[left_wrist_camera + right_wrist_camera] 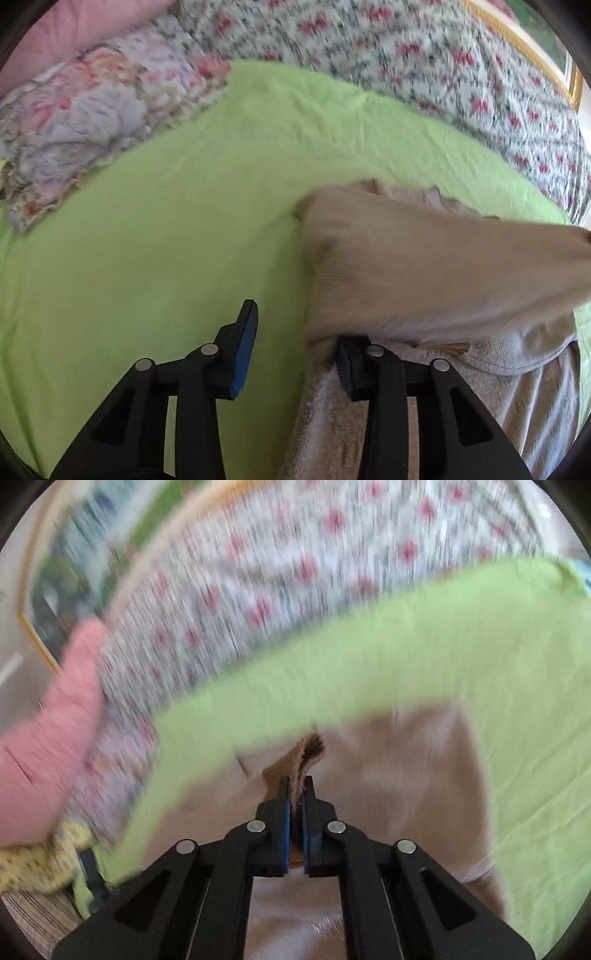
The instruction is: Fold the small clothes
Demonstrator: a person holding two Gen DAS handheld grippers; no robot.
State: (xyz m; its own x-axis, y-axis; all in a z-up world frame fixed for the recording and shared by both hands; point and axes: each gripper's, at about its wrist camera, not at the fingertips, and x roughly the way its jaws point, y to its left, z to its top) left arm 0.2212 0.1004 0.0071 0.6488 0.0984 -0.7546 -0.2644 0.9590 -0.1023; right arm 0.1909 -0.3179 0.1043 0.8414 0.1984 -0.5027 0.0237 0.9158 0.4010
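Observation:
A beige fleece garment [406,266] lies on the lime-green sheet [166,240]. One flap of it is lifted and stretched toward the right edge of the left wrist view, above a paler lower layer [487,391]. My left gripper [295,354] is open at the garment's left edge. Its left finger [245,347] is over bare sheet, and its right finger [349,363] is tucked partly under the raised flap. In the blurred right wrist view, my right gripper [295,786] is shut on a bunched edge of the beige garment [399,768], which rises between the pads.
A floral quilt [424,74] borders the green sheet at the back. A pastel floral pillow [85,122] and a pink pillow [74,33] lie at the far left. A gold picture frame [535,55] is at the far right. Yellow patterned cloth [33,867] sits by the bed edge.

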